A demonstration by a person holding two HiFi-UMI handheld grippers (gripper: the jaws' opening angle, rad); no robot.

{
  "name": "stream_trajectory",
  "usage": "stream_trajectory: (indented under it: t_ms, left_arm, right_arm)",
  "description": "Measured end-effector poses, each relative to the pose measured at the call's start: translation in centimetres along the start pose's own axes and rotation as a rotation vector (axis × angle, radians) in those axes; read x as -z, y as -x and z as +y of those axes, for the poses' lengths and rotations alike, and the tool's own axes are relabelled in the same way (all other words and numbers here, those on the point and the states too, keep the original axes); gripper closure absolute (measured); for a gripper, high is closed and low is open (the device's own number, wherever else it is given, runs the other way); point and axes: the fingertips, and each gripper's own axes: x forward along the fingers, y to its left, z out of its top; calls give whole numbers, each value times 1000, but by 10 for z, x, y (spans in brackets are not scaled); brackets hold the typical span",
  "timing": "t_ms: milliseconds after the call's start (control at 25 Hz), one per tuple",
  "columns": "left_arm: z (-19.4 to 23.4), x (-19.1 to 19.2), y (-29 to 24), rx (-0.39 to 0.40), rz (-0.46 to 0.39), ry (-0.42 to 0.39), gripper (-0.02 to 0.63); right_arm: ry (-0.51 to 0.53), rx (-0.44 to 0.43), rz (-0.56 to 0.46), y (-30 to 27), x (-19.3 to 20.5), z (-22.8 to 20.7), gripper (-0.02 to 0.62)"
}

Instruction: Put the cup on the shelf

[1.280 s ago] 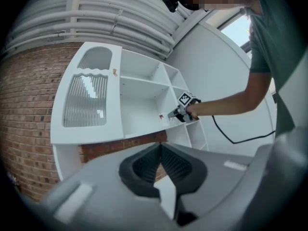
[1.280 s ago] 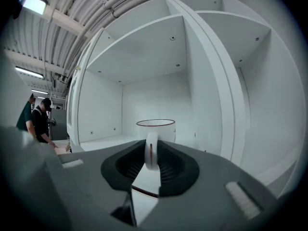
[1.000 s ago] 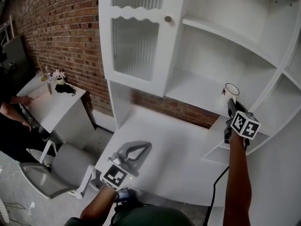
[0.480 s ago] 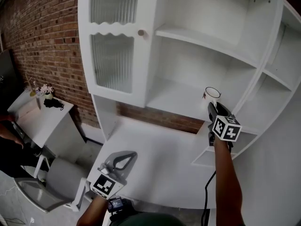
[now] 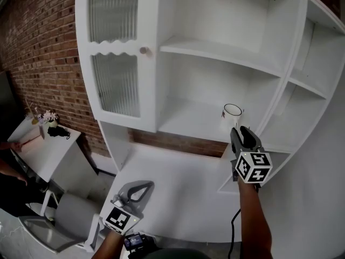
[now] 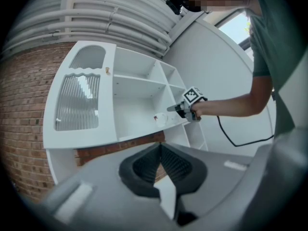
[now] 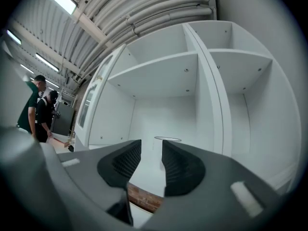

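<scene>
A white cup (image 5: 232, 114) stands upright on the middle shelf (image 5: 186, 120) of the white cabinet, near the shelf's right end. My right gripper (image 5: 239, 135) sits just in front of it, a little lower, pointing at it. Its jaws have just been opening and stand open, apart from the cup. In the right gripper view the cup (image 7: 157, 150) shows through the gap beyond the right gripper (image 7: 151, 144), with nothing between the pads. My left gripper (image 5: 141, 188) hovers low over the desk top, shut and empty. In the left gripper view the cup (image 6: 160, 119) and the right gripper (image 6: 174, 109) show far off.
The cabinet has a ribbed glass door (image 5: 112, 88) at the left and open shelves above and to the right. A white desk top (image 5: 183, 188) lies below. A small table with flowers (image 5: 46, 136) and a grey chair (image 5: 64, 223) stand at the left by the brick wall.
My right gripper's jaws have opened off the cup and the gripper has drawn back from it a little. The cup stays on the shelf. The left gripper has kept still.
</scene>
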Motion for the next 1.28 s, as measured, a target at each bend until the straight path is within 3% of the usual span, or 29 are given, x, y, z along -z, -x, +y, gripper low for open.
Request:
stream_trajectory:
  t_ms: [240, 440, 640, 840, 1280]
  left_arm:
    - [-7, -6, -7, 14, -2, -6, 604]
    - [-14, -9, -11, 21, -2, -10, 603]
    - [-19, -9, -10, 17, 1, -9, 603]
    - [-24, -4, -7, 7, 13, 4, 603]
    - [-39, -1, -3, 3, 21, 14, 603]
  right_arm:
    - [38, -117, -50, 47, -11, 37, 589]
    - [37, -278, -46, 83, 0, 75, 589]
    - [5, -393, 37, 114, 32, 109, 589]
    - [-22, -438, 107, 140, 65, 129, 589]
    - [-63, -425, 172, 172, 96, 128, 589]
